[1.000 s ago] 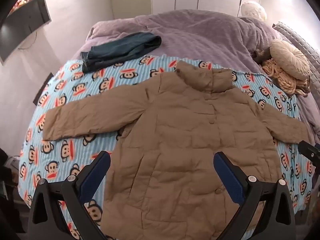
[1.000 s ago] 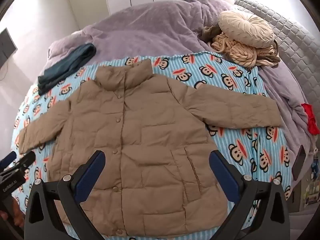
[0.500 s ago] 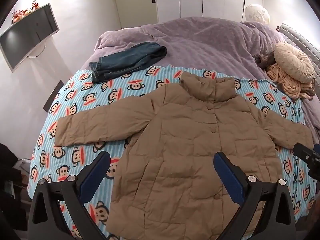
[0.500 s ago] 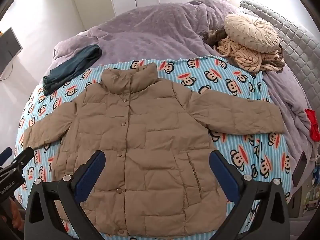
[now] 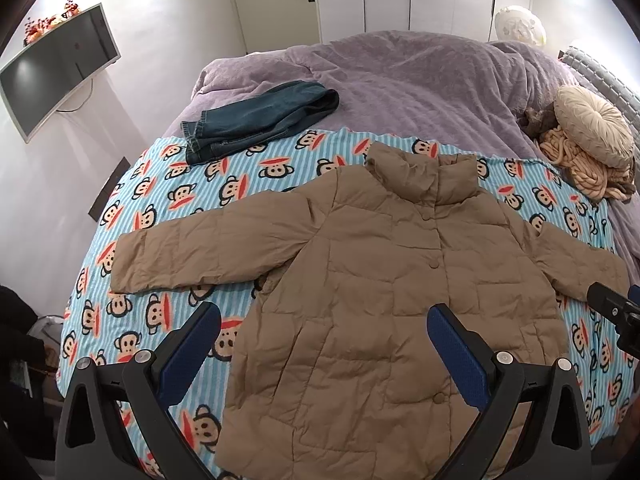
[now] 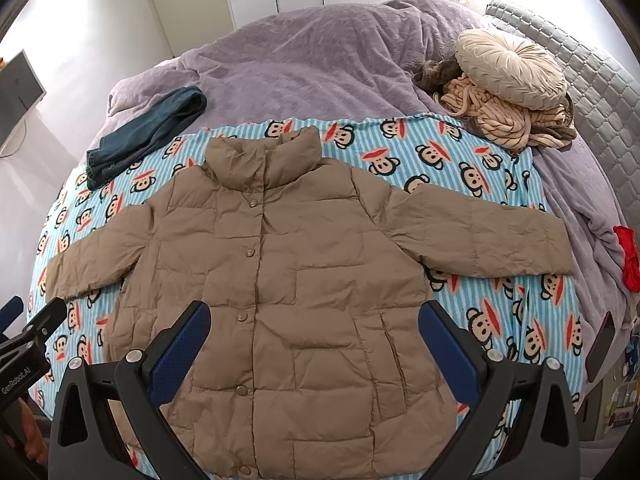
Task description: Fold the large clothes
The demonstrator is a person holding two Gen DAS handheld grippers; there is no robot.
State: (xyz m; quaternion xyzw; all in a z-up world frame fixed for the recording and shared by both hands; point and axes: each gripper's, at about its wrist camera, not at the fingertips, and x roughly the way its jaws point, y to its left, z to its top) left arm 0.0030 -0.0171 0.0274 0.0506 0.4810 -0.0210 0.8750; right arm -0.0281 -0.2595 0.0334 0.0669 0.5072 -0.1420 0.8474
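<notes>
A tan puffer jacket lies flat, front up and buttoned, on a blue monkey-print sheet, both sleeves spread out to the sides. It also shows in the right wrist view. My left gripper is open and empty, held above the jacket's lower left part. My right gripper is open and empty, held above the jacket's lower middle. Each gripper shows at the edge of the other's view.
Folded dark jeans lie at the sheet's far left. A purple blanket covers the bed behind. A round cream cushion and chunky knit throw sit far right. A red item and phone lie at the right edge.
Both grippers have pulled back and up from the jacket, so more of the bed and room shows. The jacket has not moved. Both stay open.
</notes>
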